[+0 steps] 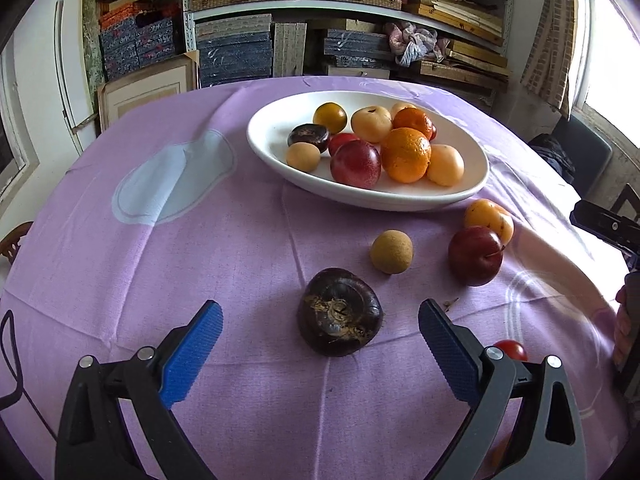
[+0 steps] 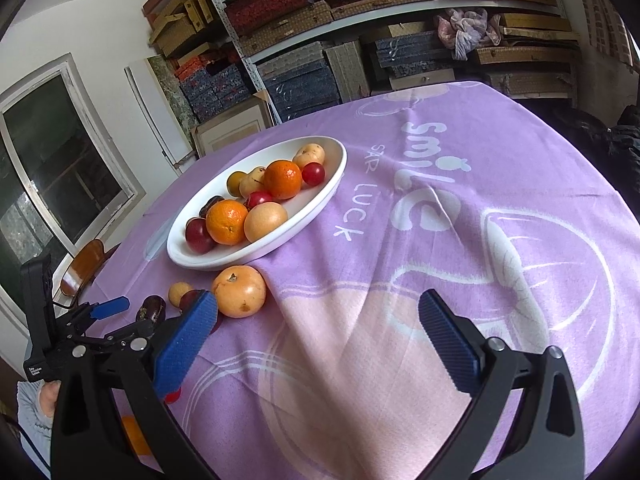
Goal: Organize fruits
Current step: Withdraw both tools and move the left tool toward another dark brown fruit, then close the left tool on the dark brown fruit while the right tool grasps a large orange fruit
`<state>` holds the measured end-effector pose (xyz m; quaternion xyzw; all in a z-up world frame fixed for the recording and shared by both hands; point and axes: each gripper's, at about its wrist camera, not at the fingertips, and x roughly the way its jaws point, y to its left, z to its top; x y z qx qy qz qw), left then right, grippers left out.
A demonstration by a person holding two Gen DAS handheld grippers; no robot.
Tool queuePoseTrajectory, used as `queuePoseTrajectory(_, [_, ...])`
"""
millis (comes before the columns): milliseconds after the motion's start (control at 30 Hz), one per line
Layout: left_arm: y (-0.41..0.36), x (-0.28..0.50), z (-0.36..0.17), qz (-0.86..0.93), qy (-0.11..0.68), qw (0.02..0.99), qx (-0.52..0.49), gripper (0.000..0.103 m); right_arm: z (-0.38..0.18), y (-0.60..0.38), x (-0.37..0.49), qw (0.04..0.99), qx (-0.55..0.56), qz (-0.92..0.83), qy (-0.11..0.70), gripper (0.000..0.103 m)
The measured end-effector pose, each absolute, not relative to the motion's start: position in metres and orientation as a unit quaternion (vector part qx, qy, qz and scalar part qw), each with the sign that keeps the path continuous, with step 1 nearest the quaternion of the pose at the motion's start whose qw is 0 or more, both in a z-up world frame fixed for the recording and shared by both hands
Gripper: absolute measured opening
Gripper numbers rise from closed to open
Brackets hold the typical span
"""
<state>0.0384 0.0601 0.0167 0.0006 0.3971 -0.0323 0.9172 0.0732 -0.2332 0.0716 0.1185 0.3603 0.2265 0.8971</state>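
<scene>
A white oval bowl [image 1: 460,190] holds several fruits, among them an orange [image 1: 406,155] and a red plum [image 1: 355,164]. On the purple cloth lie a dark brown water chestnut [image 1: 339,312], a small tan longan [image 1: 391,251], a red plum [image 1: 475,255] and a yellow-orange fruit [image 1: 489,218]. My left gripper [image 1: 320,316] is open, its blue pads on either side of the water chestnut without touching it. My right gripper [image 2: 318,308] is open over bare cloth, with the yellow-orange fruit [image 2: 239,291] just past its left pad. The bowl [image 2: 316,208] lies beyond.
A small red tomato [image 1: 510,350] sits behind my left gripper's right finger. An orange fruit [image 2: 136,436] lies low at the left of the right wrist view. Shelves of boxes [image 1: 352,20] stand behind the table. A chair [image 2: 82,266] is at the far left edge.
</scene>
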Motion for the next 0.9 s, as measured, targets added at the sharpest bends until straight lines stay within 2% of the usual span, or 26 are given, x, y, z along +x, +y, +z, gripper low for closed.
queuePoseTrajectory(67, [0.057,0.038,0.017,-0.036,0.397,0.917,0.003,0.088,0.070,-0.232,0.073,0.896,0.116,0.227,0.362,0.099])
queuePoseTrajectory(300, [0.054,0.041,0.014,-0.057,0.403,0.913,-0.002,0.064,0.069,-0.230,0.071,0.896,0.113,0.229,0.363,0.099])
queuePoseTrajectory(367, [0.054,0.041,0.013,-0.063,0.405,0.912,-0.006,0.050,0.069,-0.229,0.071,0.896,0.113,0.228,0.365,0.099])
queuePoseTrajectory(467, [0.053,0.042,0.013,-0.063,0.406,0.912,-0.006,0.045,0.069,-0.228,0.070,0.895,0.113,0.230,0.364,0.099])
queuePoseTrajectory(800, [0.052,0.043,0.012,-0.060,0.408,0.911,-0.001,0.045,0.078,-0.199,0.052,0.900,0.036,0.268,0.341,0.099])
queuePoseTrajectory(867, [0.051,0.043,0.012,-0.058,0.409,0.911,0.004,0.045,0.079,-0.190,0.050,0.902,0.011,0.266,0.339,0.097])
queuePoseTrajectory(900, [0.051,0.043,0.012,-0.058,0.410,0.910,0.005,0.045,0.079,-0.184,0.051,0.903,-0.008,0.266,0.337,0.092])
